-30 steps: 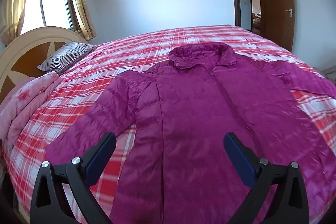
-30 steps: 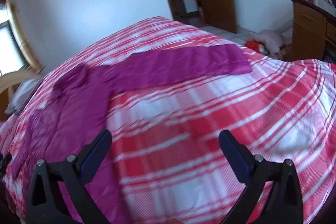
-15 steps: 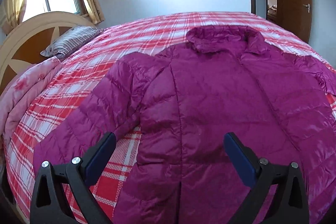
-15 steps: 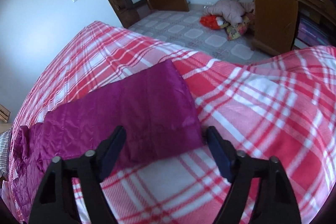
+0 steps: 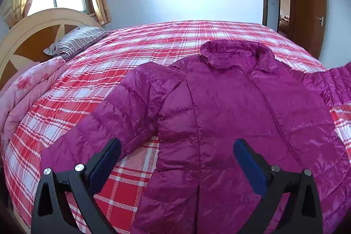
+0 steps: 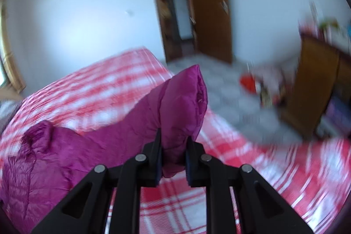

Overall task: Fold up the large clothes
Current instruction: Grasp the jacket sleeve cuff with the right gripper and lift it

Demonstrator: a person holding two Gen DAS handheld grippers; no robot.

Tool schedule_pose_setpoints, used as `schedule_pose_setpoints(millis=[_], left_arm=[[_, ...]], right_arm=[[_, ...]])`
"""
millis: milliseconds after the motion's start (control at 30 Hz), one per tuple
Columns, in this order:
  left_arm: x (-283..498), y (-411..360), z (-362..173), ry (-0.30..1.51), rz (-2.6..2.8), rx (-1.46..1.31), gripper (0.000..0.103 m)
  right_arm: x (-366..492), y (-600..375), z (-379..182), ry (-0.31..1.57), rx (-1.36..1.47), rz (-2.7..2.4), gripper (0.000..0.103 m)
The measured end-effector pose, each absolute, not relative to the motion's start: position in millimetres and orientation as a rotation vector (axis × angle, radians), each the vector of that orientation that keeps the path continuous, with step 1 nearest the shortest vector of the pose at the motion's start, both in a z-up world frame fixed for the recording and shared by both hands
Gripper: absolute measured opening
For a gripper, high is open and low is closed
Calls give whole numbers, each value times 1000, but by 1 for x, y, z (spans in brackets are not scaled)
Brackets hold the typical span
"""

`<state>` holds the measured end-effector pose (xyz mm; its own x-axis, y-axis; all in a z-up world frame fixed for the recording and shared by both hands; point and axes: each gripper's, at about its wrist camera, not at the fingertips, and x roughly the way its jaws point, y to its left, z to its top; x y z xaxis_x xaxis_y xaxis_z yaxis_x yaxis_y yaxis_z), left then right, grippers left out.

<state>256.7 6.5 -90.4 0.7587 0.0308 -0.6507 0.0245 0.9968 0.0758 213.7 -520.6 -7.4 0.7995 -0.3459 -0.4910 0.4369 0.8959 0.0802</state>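
Your right gripper point(image 6: 173, 152) has closed since half a second ago: jaws now pinch the sleeve point(image 6: 182, 102) near its cuff, lifted off the bed point(image 6: 274, 170). First fold looks under way. Left gripper point(image 5: 175, 159) jaws spread wide, hovering over the jacket point(image 5: 230, 106), which lies flat just ahead. Bed edge sits right of your right jaws; room to swing the sleeve lies leftward, over the jacket.

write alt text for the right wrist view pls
The right gripper is shut on the cuff end of a magenta puffer jacket's sleeve, lifting it off a red plaid bedspread. Behind, blurred, are an open wooden door and a wooden cabinet.
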Motion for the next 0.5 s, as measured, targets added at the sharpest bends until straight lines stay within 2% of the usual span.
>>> schedule_pose_setpoints(millis=[133, 233, 500], left_arm=[[253, 13, -90, 714, -1, 54, 102], [248, 21, -92, 721, 1, 36, 102], [245, 50, -92, 720, 35, 11, 102]], right_arm=[[219, -443, 45, 399, -15, -318, 19], [224, -391, 60, 378, -133, -235, 19], [254, -262, 42, 407, -346, -14, 19]])
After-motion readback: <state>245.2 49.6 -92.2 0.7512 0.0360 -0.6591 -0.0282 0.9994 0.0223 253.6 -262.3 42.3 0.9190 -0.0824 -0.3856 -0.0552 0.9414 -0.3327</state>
